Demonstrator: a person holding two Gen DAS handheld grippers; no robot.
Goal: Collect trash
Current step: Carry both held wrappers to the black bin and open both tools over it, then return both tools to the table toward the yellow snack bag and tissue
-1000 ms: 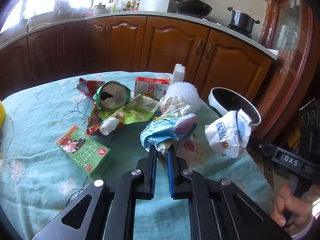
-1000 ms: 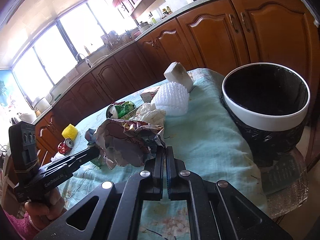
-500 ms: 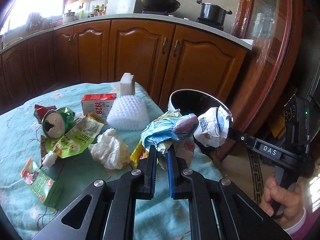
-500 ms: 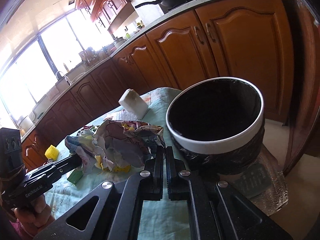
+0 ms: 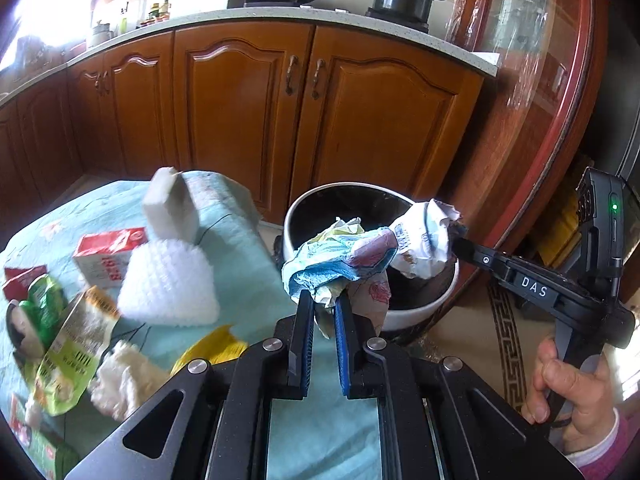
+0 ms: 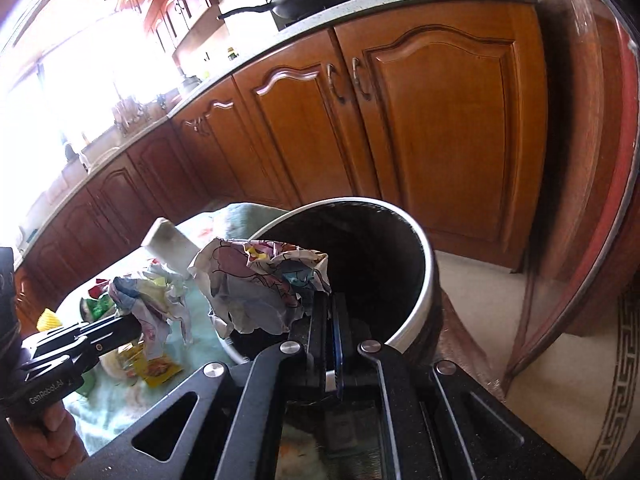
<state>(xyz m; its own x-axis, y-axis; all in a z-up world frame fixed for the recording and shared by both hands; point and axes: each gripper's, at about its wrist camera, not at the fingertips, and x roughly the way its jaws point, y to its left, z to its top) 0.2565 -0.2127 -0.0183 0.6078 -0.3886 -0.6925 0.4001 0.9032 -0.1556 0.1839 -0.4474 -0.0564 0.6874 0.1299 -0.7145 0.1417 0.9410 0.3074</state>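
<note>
- Currently, a crumpled blue and yellow wrapper (image 5: 336, 256) is gripped between the blue pads of the left tongs (image 5: 323, 308), just at the near rim of the white-rimmed bin (image 5: 404, 314).
- A crumpled printed paper (image 6: 256, 284) is clamped in the right tongs (image 6: 329, 316), which are closed tightly on it, and is held over the bin's (image 6: 420, 280) dark opening.
- Both bundles are seen almost touching each other above the bin in the left wrist view, where the right tongs' paper (image 5: 424, 240) appears white.
- The right tongs' handle is grasped by a hand (image 5: 568, 396) in a pink sleeve.
- On the bench (image 5: 248, 280), covered with a light green cloth, more trash is left: a white foam net (image 5: 168, 284), a red and white carton (image 5: 106, 254), a white block (image 5: 170, 208), a green packet (image 5: 72, 348), a white tissue (image 5: 124, 380) and a yellow wrapper (image 5: 212, 350).
</note>
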